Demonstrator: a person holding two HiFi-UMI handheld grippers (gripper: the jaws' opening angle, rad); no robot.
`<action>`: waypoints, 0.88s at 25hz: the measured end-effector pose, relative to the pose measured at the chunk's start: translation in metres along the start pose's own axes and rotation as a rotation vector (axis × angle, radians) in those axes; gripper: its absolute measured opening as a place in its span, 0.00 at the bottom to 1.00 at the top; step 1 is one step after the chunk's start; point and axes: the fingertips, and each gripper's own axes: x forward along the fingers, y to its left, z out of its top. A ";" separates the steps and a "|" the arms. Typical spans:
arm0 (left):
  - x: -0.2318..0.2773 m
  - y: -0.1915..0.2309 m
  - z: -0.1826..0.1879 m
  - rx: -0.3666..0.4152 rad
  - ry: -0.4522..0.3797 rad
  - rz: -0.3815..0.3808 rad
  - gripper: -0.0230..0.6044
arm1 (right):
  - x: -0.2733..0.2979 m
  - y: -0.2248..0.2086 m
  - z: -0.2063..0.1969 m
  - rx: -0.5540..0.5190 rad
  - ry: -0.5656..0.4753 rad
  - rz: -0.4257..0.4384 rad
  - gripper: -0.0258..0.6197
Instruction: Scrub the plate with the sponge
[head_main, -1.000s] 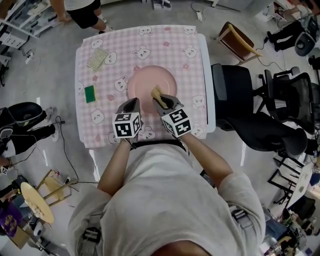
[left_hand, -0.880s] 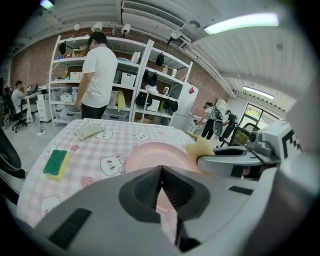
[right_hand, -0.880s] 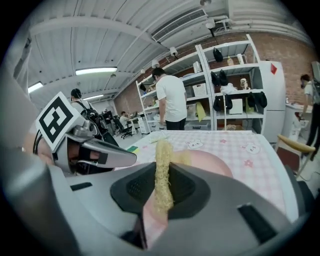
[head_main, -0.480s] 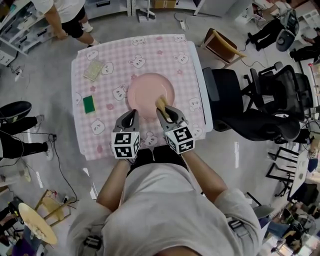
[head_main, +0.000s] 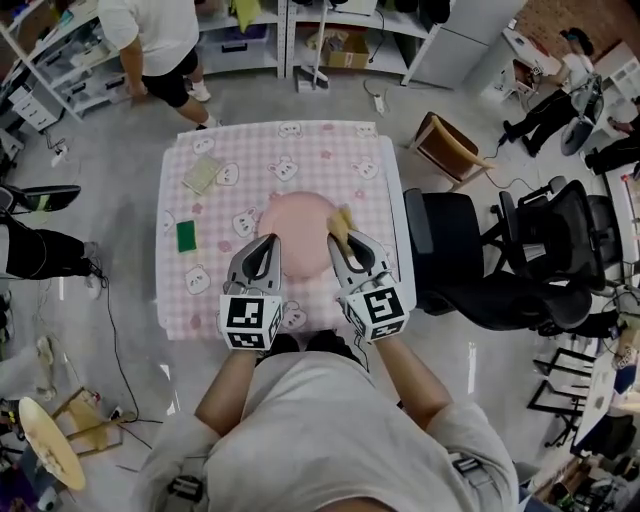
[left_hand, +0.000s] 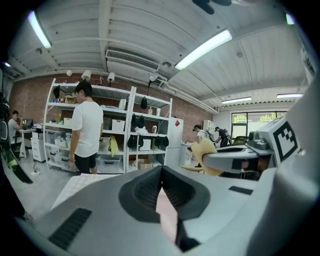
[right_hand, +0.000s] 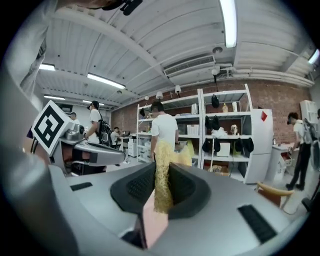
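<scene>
The pink plate (head_main: 300, 228) lies flat on the pink checked tablecloth (head_main: 240, 150). My right gripper (head_main: 341, 232) is shut on the yellow sponge (head_main: 340, 219), which hangs over the plate's right rim. In the right gripper view the sponge (right_hand: 162, 175) stands pinched between the dark pads (right_hand: 137, 187), and that gripper (right_hand: 161, 182) points level into the room. My left gripper (head_main: 266, 246) hovers at the plate's near left edge. Its jaws (left_hand: 161, 177) meet with nothing between them. The left gripper view also catches the sponge (left_hand: 209, 152) off to the right.
A green sponge (head_main: 186, 236) and a pale folded cloth (head_main: 201, 173) lie on the table's left side. A black office chair (head_main: 470, 250) stands close to the right edge, with a wooden chair (head_main: 445, 145) behind it. A person (head_main: 150, 40) stands by the shelves beyond.
The sponge has moved from the plate's middle to over its right rim. Both grippers have risen and drawn back toward me, and the head view takes in more of the room.
</scene>
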 end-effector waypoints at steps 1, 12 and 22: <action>0.000 0.001 0.011 0.000 -0.021 0.009 0.05 | -0.001 -0.004 0.012 -0.014 -0.025 -0.005 0.14; -0.017 -0.007 0.100 0.063 -0.212 0.060 0.05 | -0.025 -0.025 0.105 -0.104 -0.223 -0.037 0.14; -0.021 -0.005 0.102 0.091 -0.209 0.080 0.05 | -0.031 -0.030 0.119 -0.113 -0.254 -0.061 0.14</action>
